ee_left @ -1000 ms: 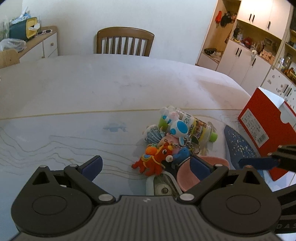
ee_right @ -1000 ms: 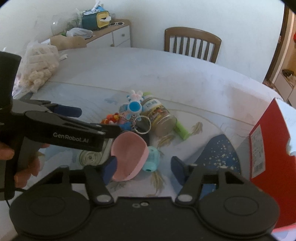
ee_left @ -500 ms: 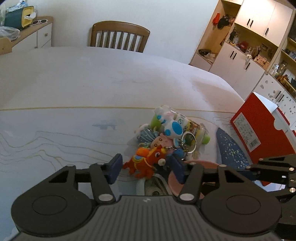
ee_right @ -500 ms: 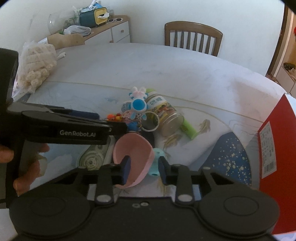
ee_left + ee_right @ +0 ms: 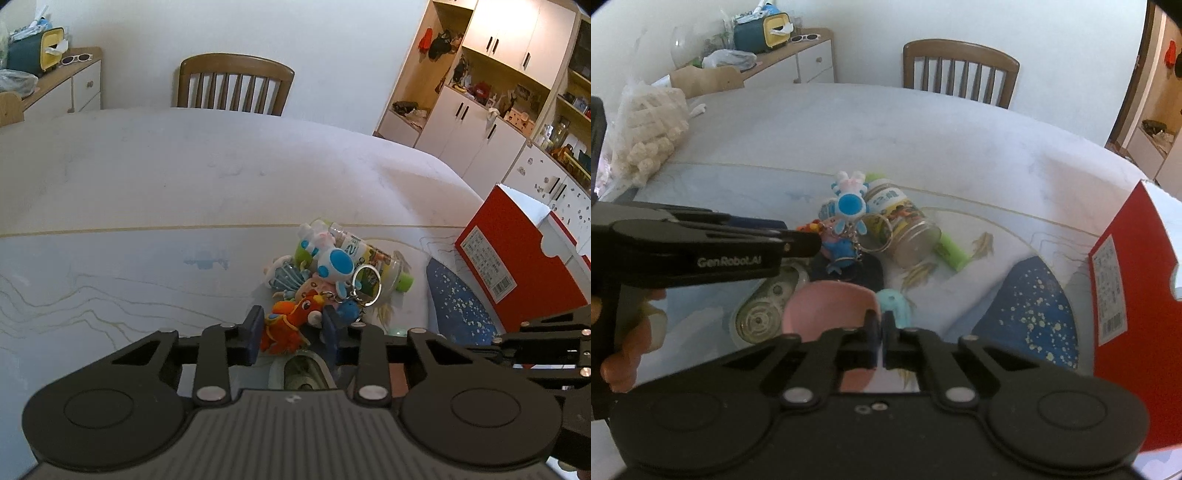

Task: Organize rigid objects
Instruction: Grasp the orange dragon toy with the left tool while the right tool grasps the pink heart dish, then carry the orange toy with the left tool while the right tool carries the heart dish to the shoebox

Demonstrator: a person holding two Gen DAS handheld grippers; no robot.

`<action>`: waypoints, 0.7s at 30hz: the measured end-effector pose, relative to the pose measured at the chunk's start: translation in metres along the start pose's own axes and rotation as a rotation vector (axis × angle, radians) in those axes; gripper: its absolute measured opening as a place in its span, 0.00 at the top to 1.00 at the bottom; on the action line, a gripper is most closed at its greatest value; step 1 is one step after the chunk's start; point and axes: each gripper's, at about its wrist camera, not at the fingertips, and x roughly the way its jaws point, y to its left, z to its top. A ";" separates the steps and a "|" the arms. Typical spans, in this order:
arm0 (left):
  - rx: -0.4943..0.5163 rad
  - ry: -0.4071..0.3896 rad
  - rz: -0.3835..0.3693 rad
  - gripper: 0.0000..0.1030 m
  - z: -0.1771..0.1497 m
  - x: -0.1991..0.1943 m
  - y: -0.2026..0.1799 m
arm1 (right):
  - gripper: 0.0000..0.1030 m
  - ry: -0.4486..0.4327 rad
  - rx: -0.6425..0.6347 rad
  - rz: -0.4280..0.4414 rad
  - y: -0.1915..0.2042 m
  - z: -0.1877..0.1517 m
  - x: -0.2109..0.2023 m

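Note:
A heap of small things lies on the white table (image 5: 184, 184): an orange horse toy (image 5: 290, 325), a blue-and-white keyring figure (image 5: 332, 260), a clear jar with a green lid (image 5: 373, 258) on its side, and a pink bowl (image 5: 827, 306). My left gripper (image 5: 291, 334) is shut on the orange horse toy. My right gripper (image 5: 881, 341) is shut on the rim of the pink bowl. In the right wrist view the left gripper (image 5: 790, 236) reaches in from the left over the heap.
A red box (image 5: 517, 266) stands at the right, with a dark blue speckled fan (image 5: 458, 306) beside it. A tape dispenser (image 5: 764, 306) lies by the bowl. A bag of white snacks (image 5: 650, 125) is at the far left. A wooden chair (image 5: 232, 85) stands behind the table.
Both grippers went from wide open to shut. The left one closed around the orange horse toy. The right one closed on the pink bowl's rim.

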 end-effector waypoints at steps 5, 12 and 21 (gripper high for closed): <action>0.000 -0.013 -0.007 0.82 0.003 -0.009 -0.002 | 0.99 -0.019 0.023 0.004 -0.006 -0.003 -0.016; 0.031 -0.032 -0.005 0.94 0.005 -0.022 -0.010 | 0.99 -0.052 0.078 -0.002 -0.022 -0.007 -0.040; 0.056 -0.074 -0.025 0.94 0.013 -0.045 -0.023 | 0.99 -0.106 0.149 -0.021 -0.046 -0.015 -0.072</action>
